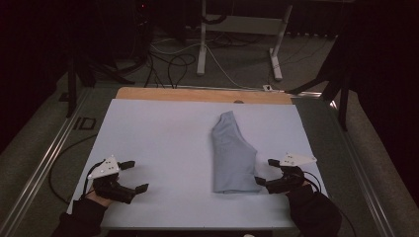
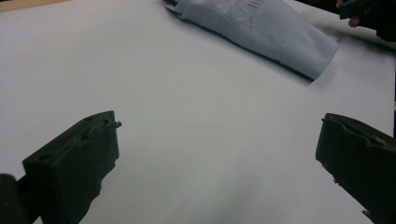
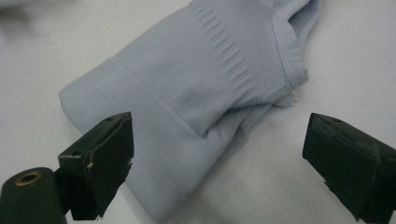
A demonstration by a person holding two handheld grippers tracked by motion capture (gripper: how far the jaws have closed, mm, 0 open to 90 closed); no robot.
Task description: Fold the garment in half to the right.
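A pale blue folded garment [image 1: 231,154] lies on the white table sheet [image 1: 163,148], right of centre. In the right gripper view the garment [image 3: 201,98] shows a ribbed band and a folded collar edge. My right gripper [image 1: 267,172] sits open just beside the garment's near right corner, its jaws [image 3: 217,158] spread wide with the cloth's edge between and ahead of them. My left gripper [image 1: 134,176] rests open at the near left of the sheet, well apart from the garment [image 2: 261,28], with bare sheet between its jaws [image 2: 219,154].
A wooden table edge [image 1: 197,94] runs along the far side of the sheet. Beyond it stand a white desk frame [image 1: 237,29] and loose cables [image 1: 173,59] on the floor. Metal rails [image 1: 44,163] flank the table.
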